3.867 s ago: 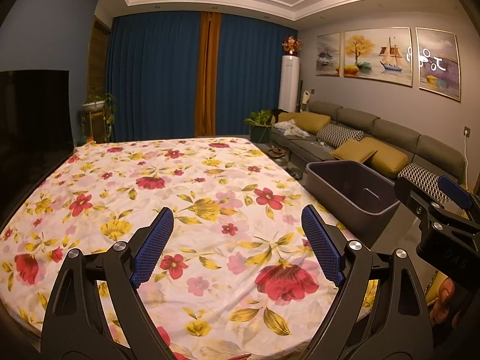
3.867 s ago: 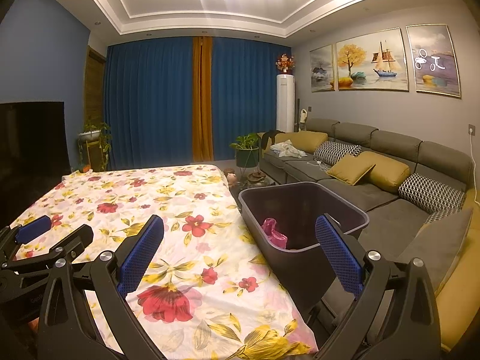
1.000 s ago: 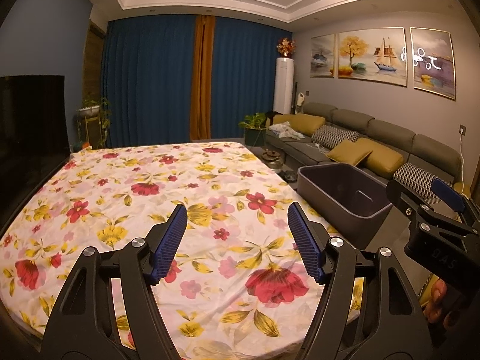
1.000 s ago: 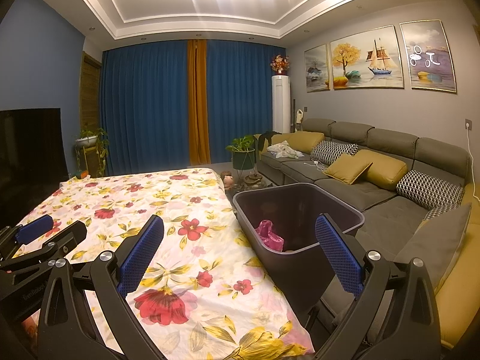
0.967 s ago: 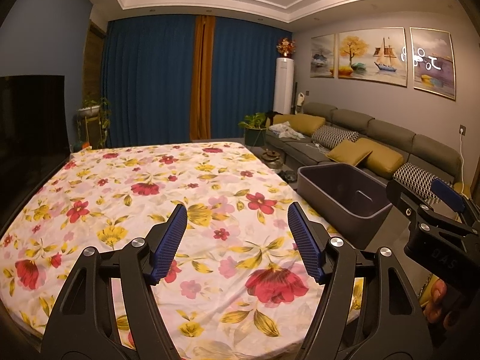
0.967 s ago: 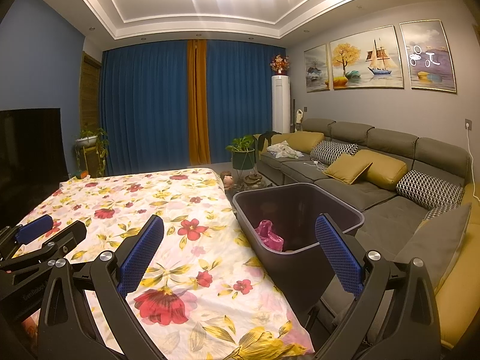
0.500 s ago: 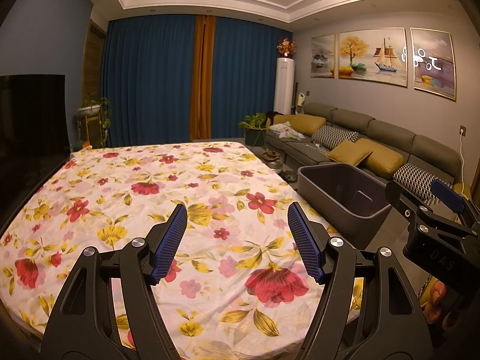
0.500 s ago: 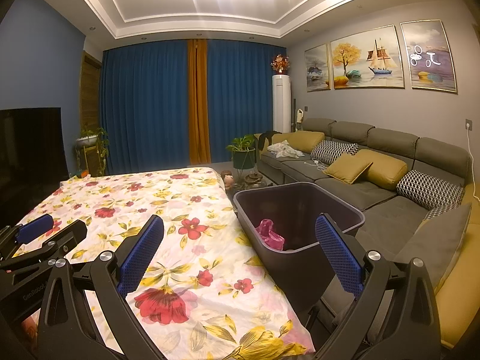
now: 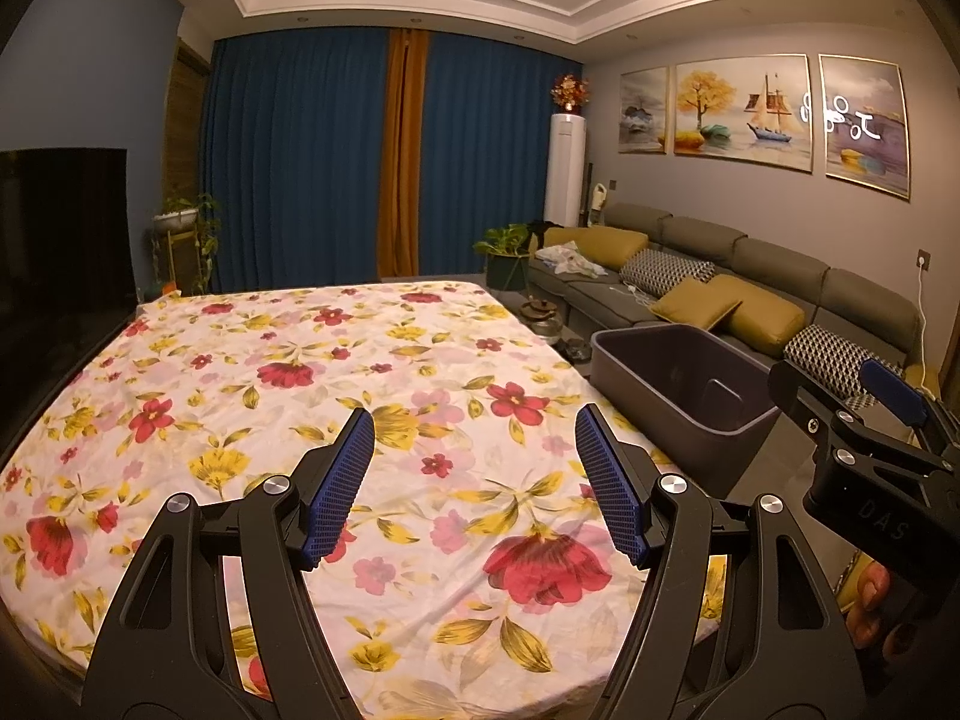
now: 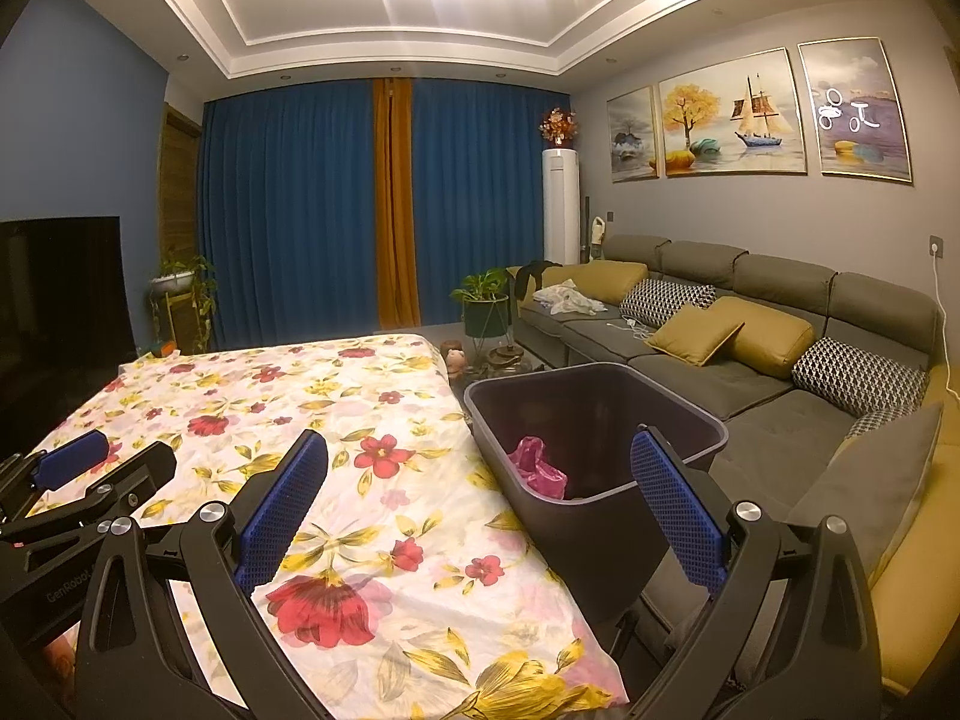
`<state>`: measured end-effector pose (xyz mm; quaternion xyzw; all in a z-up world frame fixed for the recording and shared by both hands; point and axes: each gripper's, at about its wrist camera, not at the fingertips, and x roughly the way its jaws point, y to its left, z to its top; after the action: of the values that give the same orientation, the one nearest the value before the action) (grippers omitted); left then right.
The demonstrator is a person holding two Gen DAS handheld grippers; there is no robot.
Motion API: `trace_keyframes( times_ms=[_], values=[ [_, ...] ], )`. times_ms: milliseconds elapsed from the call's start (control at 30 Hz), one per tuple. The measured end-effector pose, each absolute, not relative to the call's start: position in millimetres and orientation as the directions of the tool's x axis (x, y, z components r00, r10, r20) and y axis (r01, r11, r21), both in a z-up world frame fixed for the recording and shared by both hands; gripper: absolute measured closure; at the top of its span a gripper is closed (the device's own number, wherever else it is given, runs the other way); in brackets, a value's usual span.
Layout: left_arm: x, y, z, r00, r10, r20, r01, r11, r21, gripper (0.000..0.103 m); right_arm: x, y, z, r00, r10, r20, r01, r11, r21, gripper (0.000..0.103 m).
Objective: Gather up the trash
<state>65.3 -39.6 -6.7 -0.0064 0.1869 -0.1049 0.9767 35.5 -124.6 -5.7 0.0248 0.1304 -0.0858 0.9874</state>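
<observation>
since the earliest pictures the left gripper [image 9: 474,480] has narrowed its jaws: the blue pads [image 9: 339,483] stand closer together than they did, though nothing is between them. its view has also shifted a little, so the flowered cloth [image 9: 288,372] reaches less far up the picture and the dark bin [image 9: 678,384] sits slightly lower. in the right wrist view the bin [image 10: 594,516] and the pink scrap [image 10: 534,465] inside it have slid a bit leftward.
</observation>
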Motion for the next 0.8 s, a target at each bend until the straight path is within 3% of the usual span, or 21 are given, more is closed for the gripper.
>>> trace_keyframes(
  times_ms=[667, 800],
  values=[
    [66.2, -40.8, -7.9, 0.909, -0.204, -0.364, 0.201, 0.978, -0.048, 0.035, 35.2, -125.4, -5.7, 0.951, -0.163, -0.262, 0.176, 0.984, 0.029, 0.006],
    [66.1, -39.3, -7.0, 0.915, -0.178, -0.361, 0.176, 0.984, -0.039, 0.023, 34.8, -125.3, -4.7, 0.952, -0.164, -0.26, 0.178, 0.983, 0.032, 0.006]
  ],
)
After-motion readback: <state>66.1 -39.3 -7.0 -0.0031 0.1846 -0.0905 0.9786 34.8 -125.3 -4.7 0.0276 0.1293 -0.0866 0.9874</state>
